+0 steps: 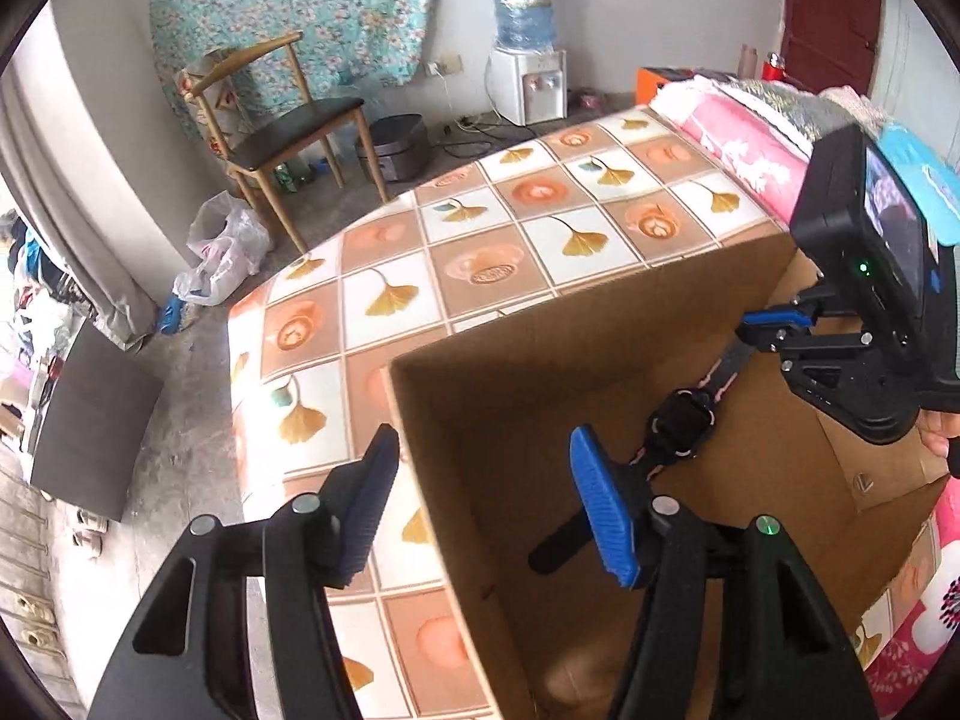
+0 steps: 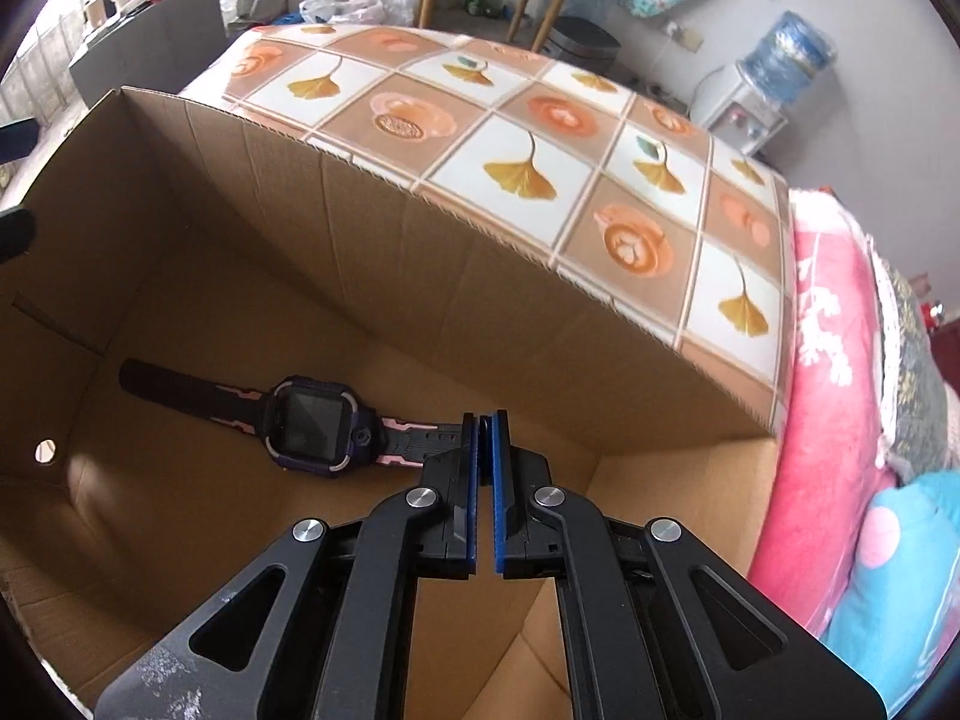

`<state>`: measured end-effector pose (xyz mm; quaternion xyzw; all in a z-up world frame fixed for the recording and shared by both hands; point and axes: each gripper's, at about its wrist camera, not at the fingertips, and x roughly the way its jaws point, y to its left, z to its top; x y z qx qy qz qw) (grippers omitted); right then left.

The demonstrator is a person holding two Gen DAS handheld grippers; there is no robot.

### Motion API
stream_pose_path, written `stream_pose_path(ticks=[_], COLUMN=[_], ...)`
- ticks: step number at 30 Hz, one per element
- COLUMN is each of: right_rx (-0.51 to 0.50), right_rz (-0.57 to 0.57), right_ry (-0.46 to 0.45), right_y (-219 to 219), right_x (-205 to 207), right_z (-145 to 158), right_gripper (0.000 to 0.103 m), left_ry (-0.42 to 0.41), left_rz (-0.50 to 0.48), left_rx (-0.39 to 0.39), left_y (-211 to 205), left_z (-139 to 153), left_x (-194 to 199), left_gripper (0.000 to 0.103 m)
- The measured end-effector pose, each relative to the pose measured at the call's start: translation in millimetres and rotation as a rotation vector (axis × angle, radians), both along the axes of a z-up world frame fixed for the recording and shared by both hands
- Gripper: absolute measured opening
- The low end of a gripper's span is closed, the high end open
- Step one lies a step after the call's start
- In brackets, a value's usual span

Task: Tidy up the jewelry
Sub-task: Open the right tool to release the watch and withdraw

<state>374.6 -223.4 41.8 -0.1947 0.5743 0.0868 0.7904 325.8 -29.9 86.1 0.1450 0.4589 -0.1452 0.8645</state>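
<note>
1. Black and dark purple, with pale pink marks along the strap: this is the watch (image 2: 312,426). It has a square dark screen and lies flat, face up, on the floor of the cardboard box (image 2: 372,228), at the lower left of the right wrist view. In the left wrist view the watch (image 1: 681,420) sits right of centre, with its strap running diagonally.

2. The right tongs (image 2: 485,495) are pressed together, and one end of the strap goes in between the tips. I judge that they hold the strap there, but the contact itself is hidden. If the grip is only on the very end, the watch may swing or slip out when it is lifted.

3. The left tongs (image 1: 492,504) stand about half wide and hold nothing. One blue pad (image 1: 600,516) hangs inside the box and the dark pad is outside, so the cardboard wall is between them. Going lower could push the wall and shift the box on the bench (image 1: 480,228).

4. The two tongs are near each other above the same watch. If both reach for it, they may collide or pull the strap in opposite directions.

5. The high box walls leave little room, so a tilted lift could catch the strap on the rim.
</note>
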Motion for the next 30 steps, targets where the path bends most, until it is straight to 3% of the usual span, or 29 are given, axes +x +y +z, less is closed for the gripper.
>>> stream_pose_path(ticks=[1,2,4,7,9,11,14,16,17,21,27,30], right_rx=[0.011,0.012,0.036,0.179,0.291,0.353,0.343,0.329,0.326,0.397,0.496,0.473], right_rz=[-0.002,-0.004,0.012,0.055,0.065,0.067,0.049,0.018,0.002,-0.113,-0.253,-0.246], right_ry=[0.012,0.009,-0.030,-0.001,0.118,0.251,0.410,0.471,0.476,0.445,0.372,0.337], right_y=[-2,-3,-3,2,11,23,43,50,51,43,30,31], right_x=[-1,-2,-10,-21,-21,-18,-9,1,5,24,34,32], right_z=[2,5,20,39,33,14,-25,-45,-50,-45,-45,-40], right_gripper=[0.008,0.028,0.046,0.046,0.044,0.031,0.016,0.012,0.008,0.009,0.010,0.011], left_ry=[-0.005,-0.014,-0.038,-0.098,-0.135,-0.160,-0.174,-0.178,-0.182,-0.181,-0.095,-0.089], left_rz=[0.007,0.017,0.040,0.067,0.097,0.152,0.228,0.268,0.281,0.313,0.349,0.358], left_rx=[-0.008,-0.017,-0.032,-0.081,-0.113,-0.154,-0.209,-0.204,-0.186,-0.153,-0.284,-0.318], left_y=[5,11,23,48,64,84,109,119,122,131,142,142], left_z=[3,6,14,29,34,33,19,5,-4,-34,-74,-83], left_x=[-4,-9,-23,-56,-77,-99,-132,-149,-158,-188,-215,-225], left_gripper=[0.059,0.060,0.063,0.076,0.084,0.090,0.096,0.097,0.097,0.096,0.097,0.096])
